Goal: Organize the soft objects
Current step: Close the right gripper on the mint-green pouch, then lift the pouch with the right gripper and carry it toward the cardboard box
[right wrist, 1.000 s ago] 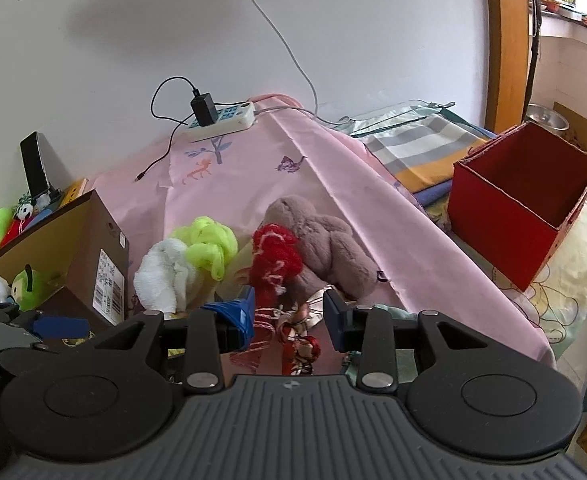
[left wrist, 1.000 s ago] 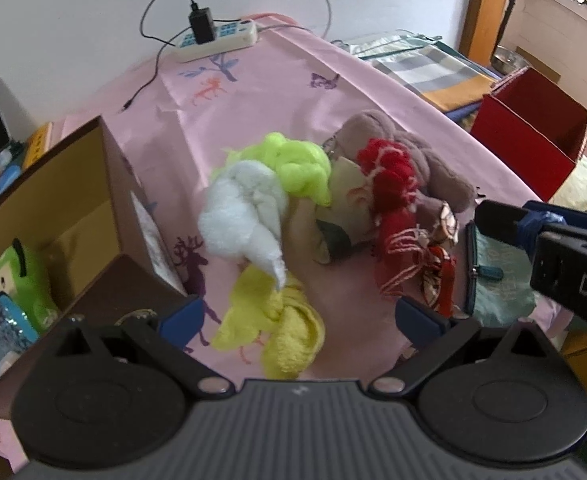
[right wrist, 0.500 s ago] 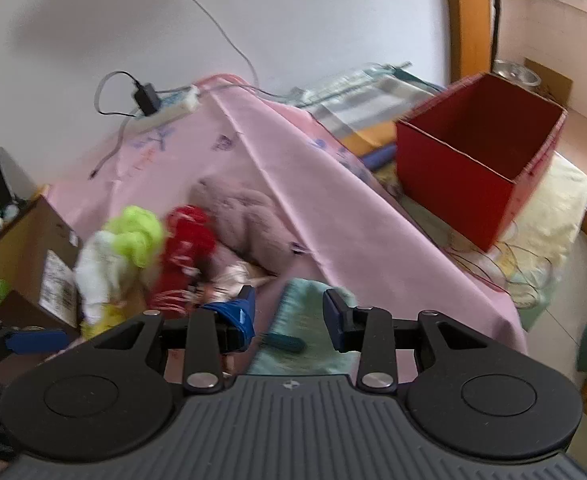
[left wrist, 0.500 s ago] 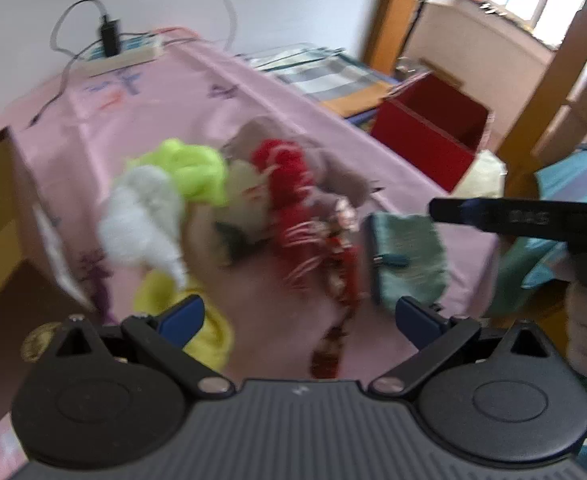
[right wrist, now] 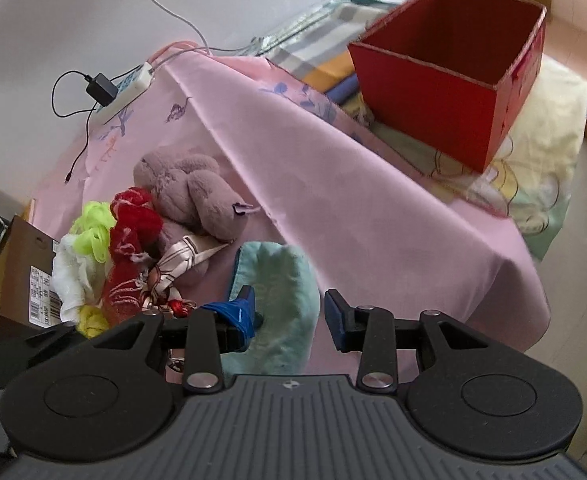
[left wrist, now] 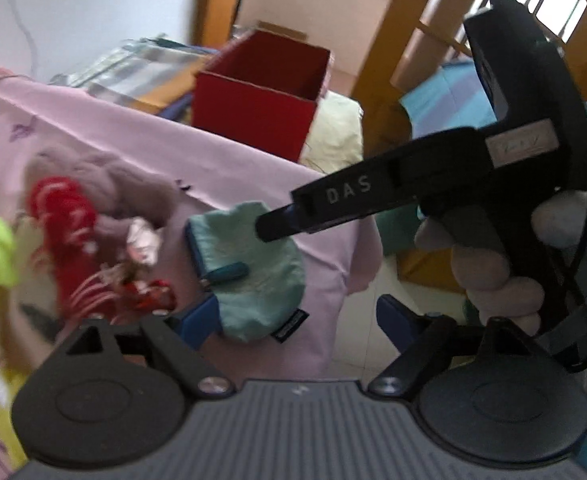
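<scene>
Pink cloth (right wrist: 373,208): teal pouch (right wrist: 281,300) lengthwise toward camera.

Pink cloth-covered table (right wrist: 333,184), soft-toy pile (right wrist: 153,232), mint pouch (right wrist: 281,280), power strip (right wrist: 127,90) on top

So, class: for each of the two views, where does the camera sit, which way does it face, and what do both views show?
Left wrist: on the left gripper, facing right across the table's corner toward the red box; the right gripper and hand show.
Right wrist: on the right gripper, facing forward over the pink cloth; only its own fingers show.
Shared: teal pouch, plush, red box.
</scene>
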Available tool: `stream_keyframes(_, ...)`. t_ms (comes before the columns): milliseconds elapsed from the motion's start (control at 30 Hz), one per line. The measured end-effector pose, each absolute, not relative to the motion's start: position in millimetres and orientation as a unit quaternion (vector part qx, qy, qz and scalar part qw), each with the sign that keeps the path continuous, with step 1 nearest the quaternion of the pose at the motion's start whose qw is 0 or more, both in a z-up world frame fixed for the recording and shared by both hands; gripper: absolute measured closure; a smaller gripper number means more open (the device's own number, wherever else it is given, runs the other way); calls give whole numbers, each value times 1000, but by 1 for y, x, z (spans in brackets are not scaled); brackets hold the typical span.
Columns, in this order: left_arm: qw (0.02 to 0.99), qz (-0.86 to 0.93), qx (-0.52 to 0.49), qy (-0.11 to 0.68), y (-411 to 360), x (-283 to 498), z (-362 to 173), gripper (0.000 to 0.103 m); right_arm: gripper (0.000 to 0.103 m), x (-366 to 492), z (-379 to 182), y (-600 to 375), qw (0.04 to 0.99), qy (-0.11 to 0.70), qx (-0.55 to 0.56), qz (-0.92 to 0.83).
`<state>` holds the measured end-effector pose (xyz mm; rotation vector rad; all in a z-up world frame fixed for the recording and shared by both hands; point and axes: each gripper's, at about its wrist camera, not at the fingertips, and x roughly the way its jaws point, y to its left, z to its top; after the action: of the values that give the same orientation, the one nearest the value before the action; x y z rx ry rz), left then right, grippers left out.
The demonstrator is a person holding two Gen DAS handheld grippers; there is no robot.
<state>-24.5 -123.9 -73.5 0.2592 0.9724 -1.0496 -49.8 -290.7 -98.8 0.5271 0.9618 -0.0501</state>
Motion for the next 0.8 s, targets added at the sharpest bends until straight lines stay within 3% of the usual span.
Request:
stream_keyframes(100, 749, -482, 141, 432, -135, -21, -75, 9, 81, -51, -102, -294, 851, 456, 260, -20)
stream_keyframes(500, 753, -446, 184, 448, -165, -4, -114, 12, 81, -40, -119, -296, 840, 470, 271, -1)
stream_keyframes(600, 761, -435, 189, 442, -168, -4, -120, 26, 83, -39, -123, -297, 835, 470, 286, 14)
stream_keyframes(633, 763, -437, 187, 438, -167, -4, -119, 43, 85, -39, -123, -296, 836, 468, 286, 20)
stream_keyframes(700, 767, -437, 179, 435, -165, -2, -117, 54, 91, -40, -123, -292, 840, 463, 282, 27)
stream_keyframes(733, 769, -438, 173, 432, -163, -2, -115, 63, 92, -41, -121, -290, 843, 459, 280, 30)
stream_keyframes(800, 769, -441, 170, 431, -162, -1, -111, 71, 98, -42, -117, -288, 849, 449, 277, 35)
